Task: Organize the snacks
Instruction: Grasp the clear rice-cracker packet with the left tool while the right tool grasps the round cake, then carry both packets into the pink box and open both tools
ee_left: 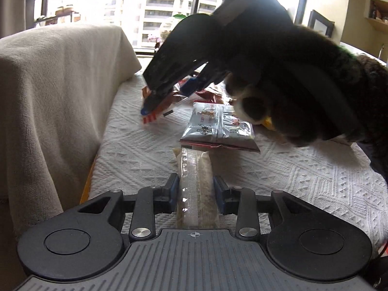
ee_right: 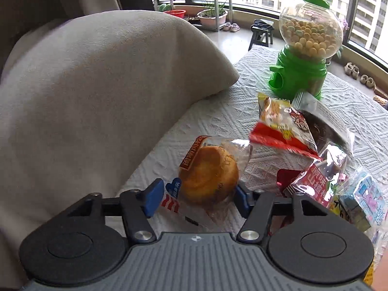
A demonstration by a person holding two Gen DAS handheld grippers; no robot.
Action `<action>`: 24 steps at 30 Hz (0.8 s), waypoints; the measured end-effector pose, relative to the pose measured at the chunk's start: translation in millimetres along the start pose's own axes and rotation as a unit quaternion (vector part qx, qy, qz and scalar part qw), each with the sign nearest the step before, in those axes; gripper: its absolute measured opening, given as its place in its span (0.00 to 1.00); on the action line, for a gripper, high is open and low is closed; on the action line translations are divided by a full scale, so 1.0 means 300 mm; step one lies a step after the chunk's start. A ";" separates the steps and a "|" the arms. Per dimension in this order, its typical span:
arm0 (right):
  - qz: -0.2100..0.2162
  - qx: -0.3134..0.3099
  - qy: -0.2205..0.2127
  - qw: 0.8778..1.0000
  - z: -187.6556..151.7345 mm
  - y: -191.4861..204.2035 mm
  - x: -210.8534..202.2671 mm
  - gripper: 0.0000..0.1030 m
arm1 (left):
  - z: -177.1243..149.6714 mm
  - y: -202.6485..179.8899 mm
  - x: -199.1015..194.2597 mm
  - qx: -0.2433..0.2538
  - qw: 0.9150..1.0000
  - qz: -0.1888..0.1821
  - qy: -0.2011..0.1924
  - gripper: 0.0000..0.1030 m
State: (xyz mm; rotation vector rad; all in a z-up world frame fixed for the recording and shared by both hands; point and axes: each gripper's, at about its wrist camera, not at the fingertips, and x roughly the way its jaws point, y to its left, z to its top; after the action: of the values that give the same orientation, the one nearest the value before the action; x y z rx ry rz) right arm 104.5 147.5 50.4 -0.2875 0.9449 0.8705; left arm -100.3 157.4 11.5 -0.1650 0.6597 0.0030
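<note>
My left gripper [ee_left: 196,189] is shut on a long clear packet of beige grainy snack [ee_left: 194,177] that lies along the white tablecloth [ee_left: 303,177]. A silver packet with cartoon prints [ee_left: 218,128] lies just beyond it. My right gripper [ee_right: 196,197] stands around a wrapped round golden pastry [ee_right: 209,177], its blue pads [ee_right: 152,197] at the wrapper's sides. In the left wrist view the right gripper [ee_left: 150,106] hangs over the pastry wrapper [ee_left: 157,114] at the far left of the snack pile.
A pile of snack packets [ee_right: 312,160] lies right of the pastry, with a blue carton [ee_right: 366,201] at the edge. A green candy dispenser [ee_right: 305,48] stands at the table's far end. A beige covered cushion [ee_right: 97,92] borders the table on the left.
</note>
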 end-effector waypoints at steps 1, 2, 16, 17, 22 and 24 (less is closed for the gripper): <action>0.008 -0.004 -0.001 1.000 -0.019 0.003 -0.048 0.34 | 0.002 0.000 0.000 0.000 1.000 -0.002 0.001 0.36; 0.017 -0.007 -0.003 1.000 -0.040 0.002 -0.092 0.25 | 0.005 0.001 -0.003 -0.005 1.000 -0.005 0.003 0.34; -0.016 0.043 -0.040 0.998 -0.574 -0.284 -0.532 0.25 | 0.013 -0.197 -0.030 0.065 0.997 -0.044 0.014 0.33; -0.038 0.043 -0.045 0.997 -0.606 -0.296 -0.547 0.29 | 0.020 -0.185 -0.031 0.059 0.998 -0.031 0.009 0.33; -0.122 -0.009 -0.085 0.989 -0.729 -0.305 -0.590 0.71 | 0.053 -0.120 -0.004 0.011 1.000 -0.001 0.011 0.33; -0.116 -0.009 -0.098 0.988 -0.729 -0.298 -0.588 0.71 | 0.042 -0.130 0.019 0.017 0.999 -0.006 0.034 0.33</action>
State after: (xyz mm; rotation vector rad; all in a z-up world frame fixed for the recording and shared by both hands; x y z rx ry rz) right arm -6.8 -125.4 52.6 -0.3139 0.7048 0.6786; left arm -85.8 120.4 23.8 -0.1372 0.7263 -0.0244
